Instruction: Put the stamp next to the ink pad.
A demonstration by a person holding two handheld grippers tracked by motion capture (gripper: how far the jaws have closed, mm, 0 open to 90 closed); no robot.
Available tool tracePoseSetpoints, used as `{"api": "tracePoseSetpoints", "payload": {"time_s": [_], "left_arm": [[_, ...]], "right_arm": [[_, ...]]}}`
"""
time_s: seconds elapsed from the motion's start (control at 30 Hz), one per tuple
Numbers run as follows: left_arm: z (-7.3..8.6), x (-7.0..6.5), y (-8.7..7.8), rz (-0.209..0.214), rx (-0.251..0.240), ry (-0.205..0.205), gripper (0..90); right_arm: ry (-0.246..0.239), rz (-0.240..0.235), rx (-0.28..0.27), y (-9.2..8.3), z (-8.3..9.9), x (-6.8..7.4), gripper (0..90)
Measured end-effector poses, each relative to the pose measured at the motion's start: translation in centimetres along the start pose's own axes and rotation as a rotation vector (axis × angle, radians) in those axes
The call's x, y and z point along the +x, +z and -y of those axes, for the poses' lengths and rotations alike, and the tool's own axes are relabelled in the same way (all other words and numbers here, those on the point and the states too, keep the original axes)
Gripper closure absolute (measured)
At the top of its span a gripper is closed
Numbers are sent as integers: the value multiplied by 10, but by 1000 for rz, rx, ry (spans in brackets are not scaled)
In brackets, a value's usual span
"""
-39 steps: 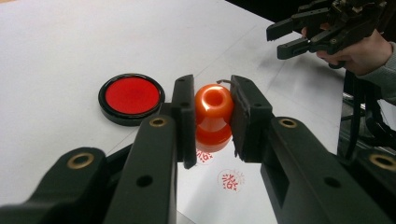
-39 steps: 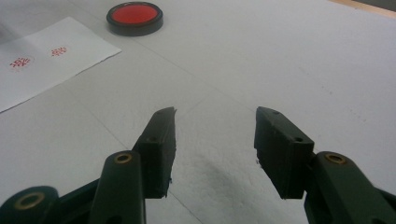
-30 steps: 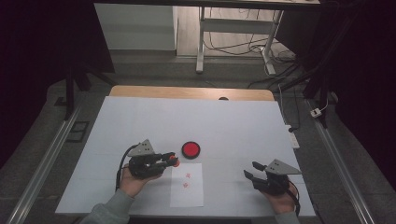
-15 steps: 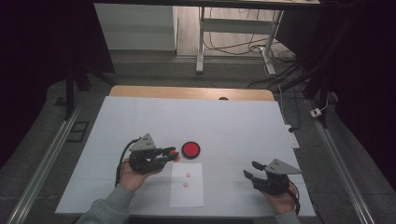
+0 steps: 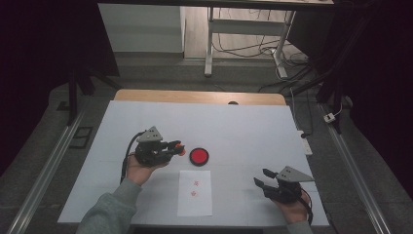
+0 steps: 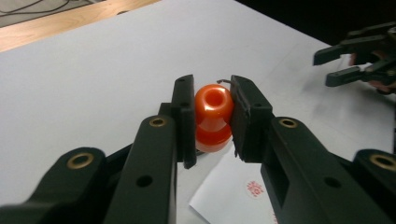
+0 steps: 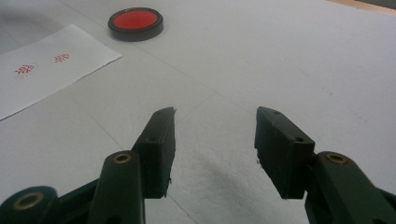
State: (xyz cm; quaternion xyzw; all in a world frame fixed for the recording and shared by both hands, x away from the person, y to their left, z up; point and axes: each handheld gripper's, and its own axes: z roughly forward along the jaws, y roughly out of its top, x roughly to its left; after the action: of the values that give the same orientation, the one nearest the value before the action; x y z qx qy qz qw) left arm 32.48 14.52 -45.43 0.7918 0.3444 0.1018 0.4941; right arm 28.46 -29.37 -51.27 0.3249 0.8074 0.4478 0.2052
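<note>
My left hand-held gripper [image 6: 212, 121] is clamped on an orange stamp [image 6: 213, 116], one jaw against each side of its waisted plastic body; the hollow top of the handle faces the left gripper view. In the high view this left hand-held gripper [image 5: 178, 147] is held level above the counter [image 5: 243, 126], jaws pointing toward the red ink pad [image 5: 198, 156], with the stamp [image 5: 180, 148] just beside the pad but apart from it. The ink pad, a round black case with a red face, lies on the counter right above the top edge of a white paper sheet [image 5: 195, 200]. I see two red stamp impressions [image 5: 195, 188] on the sheet, one above the other. In the left gripper view a corner of the paper sheet [image 6: 229, 196] lies below the stamp.

My right hand-held gripper [image 5: 261, 177] rests low at the near right of the counter, well apart from the sheet. Its jaws stand parted with nothing between them; in the right gripper view, this right hand-held gripper [image 7: 215, 140] points toward the ink pad [image 7: 136, 22] and paper sheet [image 7: 56, 70].
</note>
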Motion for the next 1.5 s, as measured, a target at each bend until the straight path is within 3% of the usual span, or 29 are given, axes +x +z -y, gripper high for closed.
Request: {"api": "tracePoseSetpoints", "payload": {"time_s": [0.53,0.9,1.03,1.17,1.5], "left_arm": [[-4,35,27,-84,64,-46,723],[8,57,57,-146,149,-69,722],[13,60,66,-148,166,-81,722],[16,61,74,-165,186,-59,722],[22,62,78,-174,204,-53,720]], "right_arm": [[0,6,5,-3,2,0,477],[-2,6,16,-1,4,0,477],[-3,4,17,-1,4,0,477],[-3,2,18,-1,4,0,477],[-2,2,27,0,4,0,477]]}}
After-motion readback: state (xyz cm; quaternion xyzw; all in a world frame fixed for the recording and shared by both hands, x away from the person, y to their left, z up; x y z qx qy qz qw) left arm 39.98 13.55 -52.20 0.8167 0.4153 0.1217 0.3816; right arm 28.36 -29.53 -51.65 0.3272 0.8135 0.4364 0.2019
